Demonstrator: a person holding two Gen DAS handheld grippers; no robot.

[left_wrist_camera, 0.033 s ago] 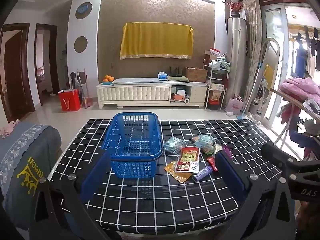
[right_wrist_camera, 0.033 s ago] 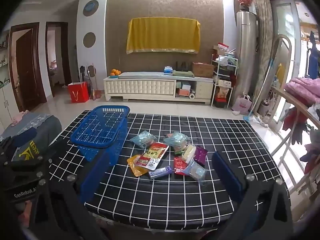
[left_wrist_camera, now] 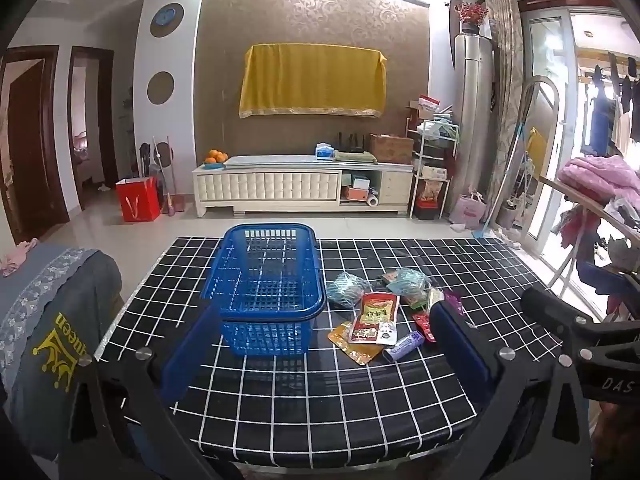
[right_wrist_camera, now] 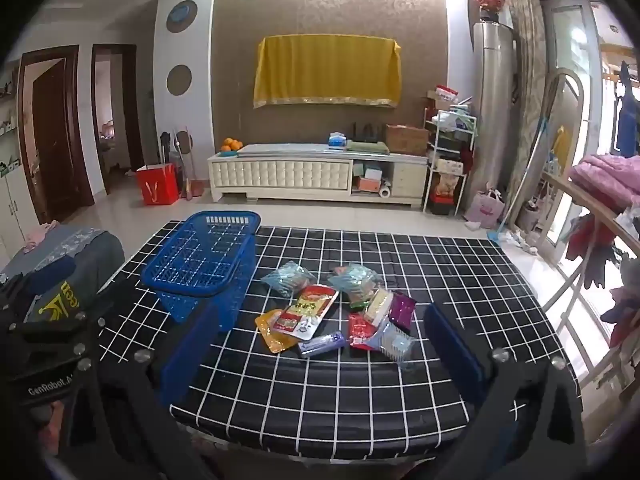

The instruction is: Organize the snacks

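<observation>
On the checked tablecloth point(left_wrist_camera: 320, 412): blue mesh basket point(left_wrist_camera: 266, 280) at left-centre, empty as far as the views show; snack pile just beside it on its right, none inside yet
Snack pile: red-white pouch point(right_wrist_camera: 306, 312) lies on top of orange pouch point(right_wrist_camera: 272, 334); purple tube point(right_wrist_camera: 322, 343) near the front; 2 clear blue-tinted bags point(right_wrist_camera: 288, 278) at the back; red packet point(right_wrist_camera: 360, 330), magenta packet point(right_wrist_camera: 402, 308) and a clear-wrapped pack point(right_wrist_camera: 394, 344) crowded together at right
Left gripper point(left_wrist_camera: 320, 344): jaws spread wide, nothing between them, hovering short of basket & pile
Right gripper point(right_wrist_camera: 316, 348): jaws spread wide too, empty, lined up w/ the pile
Risk 1: overlapping pouches – closing on the red-white one prob drags the orange one along, or picks both
Risk 2: flat foil packs lie flush on cloth; fingers may skid over or pinch the tablecloth instead
Risk 3: purple tube is round, likely to roll off toward the table edge if nudged
Risk 4: basket is light plastic; a bump from the left gripper could shove or tip it
Risk 5: both grippers sit close together, so reaching at once may make them clash
</observation>
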